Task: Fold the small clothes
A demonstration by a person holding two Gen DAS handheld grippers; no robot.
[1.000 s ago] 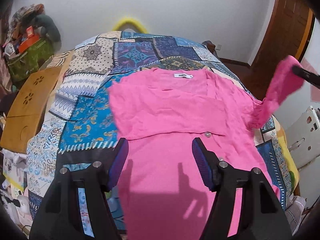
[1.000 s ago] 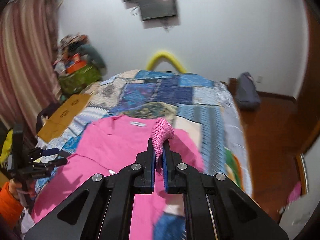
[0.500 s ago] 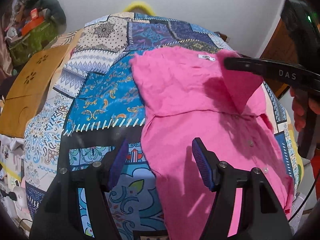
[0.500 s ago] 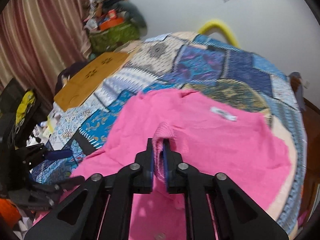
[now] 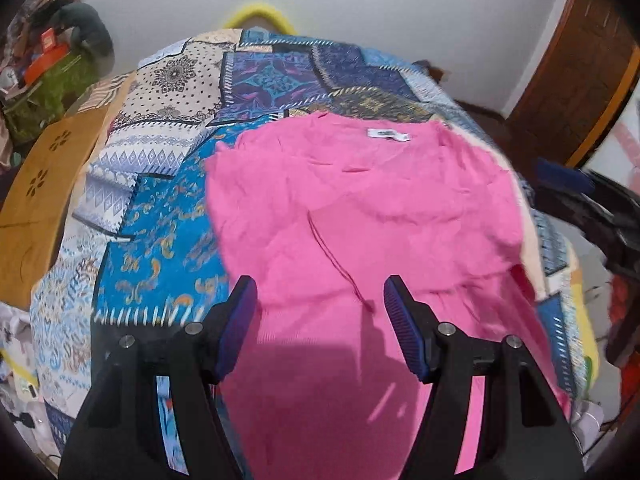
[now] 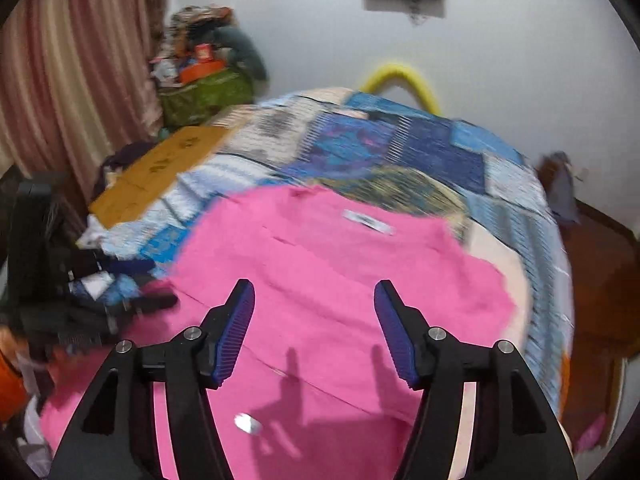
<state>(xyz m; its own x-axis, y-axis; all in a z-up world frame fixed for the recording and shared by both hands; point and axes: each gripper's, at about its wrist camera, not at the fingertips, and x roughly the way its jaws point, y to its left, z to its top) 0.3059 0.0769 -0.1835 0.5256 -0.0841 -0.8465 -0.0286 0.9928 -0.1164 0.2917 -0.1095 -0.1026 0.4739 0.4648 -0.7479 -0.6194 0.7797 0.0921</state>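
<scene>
A: Where is the garment, and what do the tongs do?

B: The pink button-front top lies flat on the patchwork bedspread of the bed, with its white neck label at the far end. Both sleeves seem folded in over the body. The left tongs hang above the near part of the top with jaws wide apart, holding nothing. The right tongs are also spread wide and empty, above the middle of the top.

A: What can go wrong from here?

B: I think the next step is to fold the near hem up toward the collar. If one of the tongs pinches only the upper layer, the lower layer stays behind and the fold comes out crooked. The fabric looks thin and soft, so it can also slip from the pads.

A: Anything else?

B: Yes. The folded sleeve has a loose diagonal edge near the left tongs. A quick lift can pull it open again. Also the bedspread is soft and wrinkled; a jaw pushed too deep can catch the bedspread together with the top and drag both. The near hem hangs toward the bed's near edge, I believe, so a careless pull can slide the whole top off.
</scene>
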